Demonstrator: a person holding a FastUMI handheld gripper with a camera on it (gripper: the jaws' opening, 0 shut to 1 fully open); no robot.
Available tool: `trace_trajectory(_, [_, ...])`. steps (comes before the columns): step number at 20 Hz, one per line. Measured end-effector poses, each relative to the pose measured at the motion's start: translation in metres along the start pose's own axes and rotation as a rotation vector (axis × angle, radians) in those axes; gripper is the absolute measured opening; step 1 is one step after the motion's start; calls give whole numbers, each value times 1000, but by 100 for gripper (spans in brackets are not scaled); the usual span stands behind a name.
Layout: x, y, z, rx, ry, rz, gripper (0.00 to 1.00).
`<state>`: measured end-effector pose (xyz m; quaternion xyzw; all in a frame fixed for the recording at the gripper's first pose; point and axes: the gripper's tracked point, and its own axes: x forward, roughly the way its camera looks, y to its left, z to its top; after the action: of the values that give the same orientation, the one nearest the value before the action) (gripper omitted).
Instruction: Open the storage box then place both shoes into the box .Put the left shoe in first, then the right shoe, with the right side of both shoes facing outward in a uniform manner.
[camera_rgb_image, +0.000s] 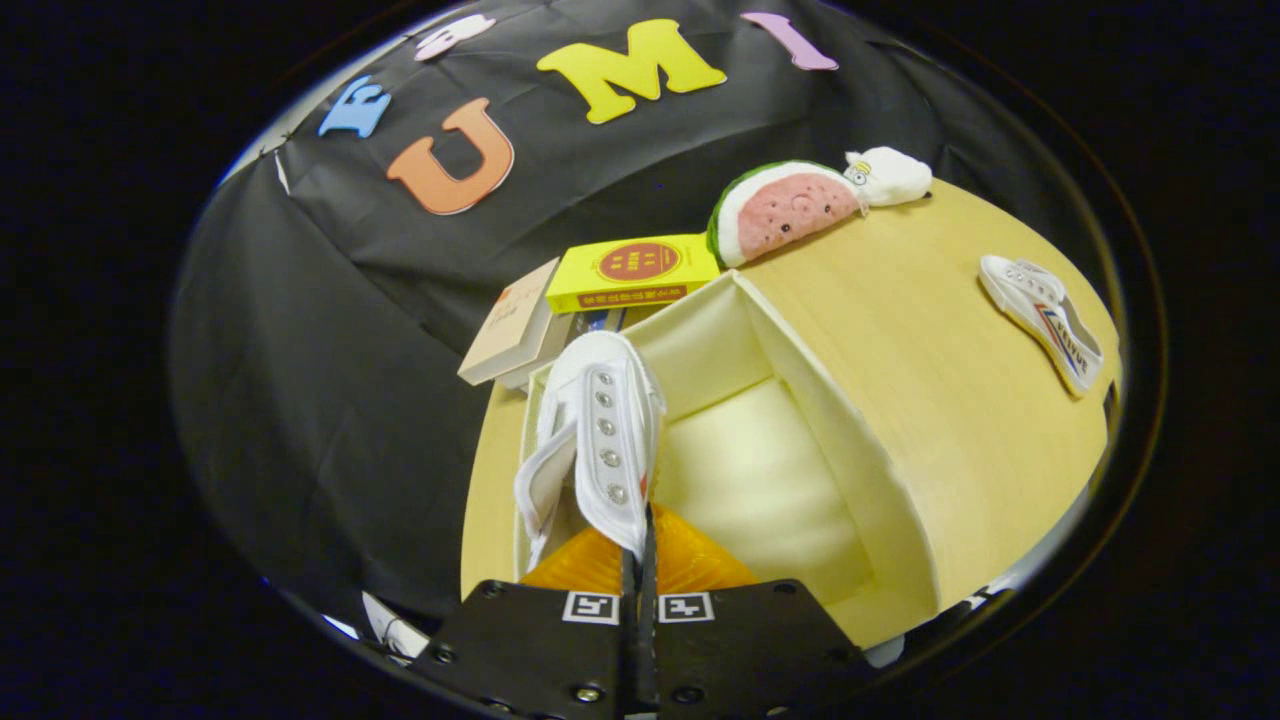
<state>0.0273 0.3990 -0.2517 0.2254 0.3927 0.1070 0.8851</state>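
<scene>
We see one shoe (598, 430) ahead of the tongs (640, 560), inside the open box (800, 420); second shoe (1045, 320) lies right on tabletop (930, 330), books (630, 272) behind box.

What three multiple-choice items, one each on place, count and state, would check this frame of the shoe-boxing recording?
1. Where does the second shoe lie?
A. on the table beyond the box
B. inside the box
C. on the books

2. How many shoes are there?
A. one
B. two
C. three

3. What is the gripper doing?
A. open above the table
B. shut on a book
C. shut on a white shoe

Key: 1 A, it rests on bare table; 2 B, one held, one lying; 3 C, fingers pinch the white shoe at the open storage box.
</scene>
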Motion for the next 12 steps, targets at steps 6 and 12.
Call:
trace_trajectory(6, [6,21,-21,-74,51,75,45])
trace_trajectory(12, [-13,25,-9,-203,-2,74,90])
